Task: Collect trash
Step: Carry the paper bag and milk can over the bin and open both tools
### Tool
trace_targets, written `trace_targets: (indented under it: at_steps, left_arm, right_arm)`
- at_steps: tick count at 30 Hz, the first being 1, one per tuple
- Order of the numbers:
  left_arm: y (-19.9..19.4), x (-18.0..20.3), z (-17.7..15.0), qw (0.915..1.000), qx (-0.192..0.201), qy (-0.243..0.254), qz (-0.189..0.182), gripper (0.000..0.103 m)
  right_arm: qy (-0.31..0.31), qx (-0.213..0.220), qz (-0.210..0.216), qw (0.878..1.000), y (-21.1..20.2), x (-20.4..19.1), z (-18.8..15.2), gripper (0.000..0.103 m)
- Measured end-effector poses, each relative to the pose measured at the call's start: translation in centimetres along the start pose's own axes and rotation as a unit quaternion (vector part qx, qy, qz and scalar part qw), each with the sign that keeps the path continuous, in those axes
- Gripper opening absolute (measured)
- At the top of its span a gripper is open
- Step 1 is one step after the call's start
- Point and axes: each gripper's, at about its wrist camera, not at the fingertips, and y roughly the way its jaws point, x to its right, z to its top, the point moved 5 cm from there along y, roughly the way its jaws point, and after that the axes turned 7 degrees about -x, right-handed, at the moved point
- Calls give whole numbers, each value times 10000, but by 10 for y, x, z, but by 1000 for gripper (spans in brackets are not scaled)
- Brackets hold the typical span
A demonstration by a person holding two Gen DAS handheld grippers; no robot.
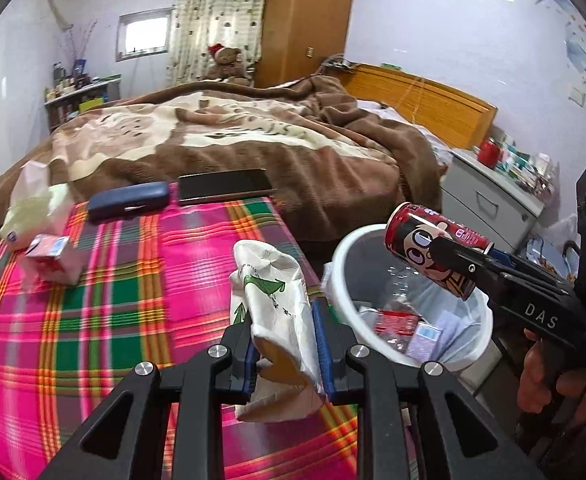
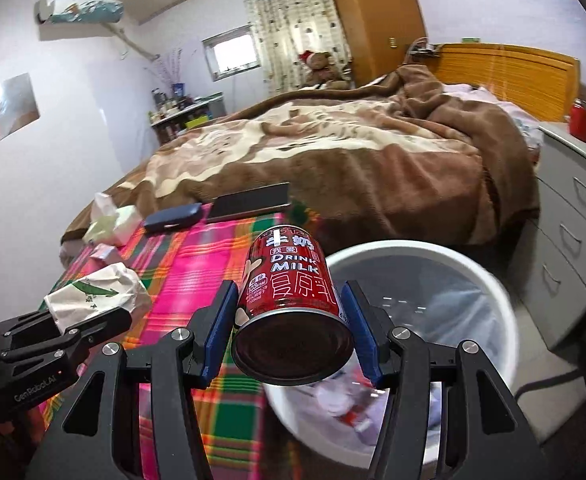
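My left gripper (image 1: 285, 344) is shut on a crumpled white paper bag with green print (image 1: 273, 292), held above the plaid cloth (image 1: 113, 300). My right gripper (image 2: 289, 328) is shut on a red milk can (image 2: 289, 292), which hangs tilted over the rim of the white bin (image 2: 493, 304). From the left wrist view the can (image 1: 437, 248) sits above the bin (image 1: 345, 264), which holds a clear liner and several wrappers. The right wrist view shows the left gripper (image 2: 93, 316) with the paper bag (image 2: 97, 292) at the lower left.
On the plaid cloth lie a small pink carton (image 1: 53, 260), a tissue pack (image 1: 33, 204), a dark blue case (image 1: 129, 200) and a dark tablet (image 1: 225, 186). A brown blanket (image 1: 253, 136) covers the bed behind. A grey drawer unit (image 2: 573, 216) stands right of the bin.
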Motion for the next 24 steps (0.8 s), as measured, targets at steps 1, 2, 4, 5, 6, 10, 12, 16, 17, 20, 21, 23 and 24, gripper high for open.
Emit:
trace_targets:
  at_steps: [1,2,4,5,6,10,12,16,17,20,21,23,24]
  left_arm:
    - [2,6,1,10000,-13,37,-26,25]
    - [6,14,3,9999,-26,78,-61,25]
    - [11,25,5,9998,-58,131,-132,25]
    - [15,33,6,9996,-82,184,-180,25]
    - [19,38,7,9995,-98,223,-210,25]
    - [35,61,11,9986,-215,326,-354,25]
    - [44,71,12,9981,-261,382,-402,25]
    - [60,88,13,9970,-401,463,-474,25]
    - [64,91,14,9967,-421,492,-487,25]
    - [73,99,16,9962,-467,560,-481,25]
    - [75,101,17,9962,-466,563,-479,25]
    - [79,104,17,9959,-495,531,-545,25]
    - [82,105,18,9958,-514,498,-578,25]
  right_arm:
    - [25,-3,-71,10000,-1,6,-1,55]
    - [48,3,-115,9999,-2,9,-3,55]
    - [134,-24,-249,9996,-5,23,-5,55]
    - [181,-34,-336,9993,-6,31,-7,55]
    - [216,-50,-448,9987,-6,38,-8,55]
    - [330,-155,-674,9971,-7,58,-13,55]
    - [382,-224,-768,9961,-5,66,-16,55]
    - [474,-347,-846,9947,-3,79,-21,55]
    - [497,-371,-863,9943,-1,81,-22,55]
    - [557,-503,-916,9930,5,88,-25,55]
    - [584,-545,-949,9923,7,90,-25,55]
    - [546,-578,-980,9920,9,92,-27,55]
    - [530,-579,-981,9921,9,92,-27,55]
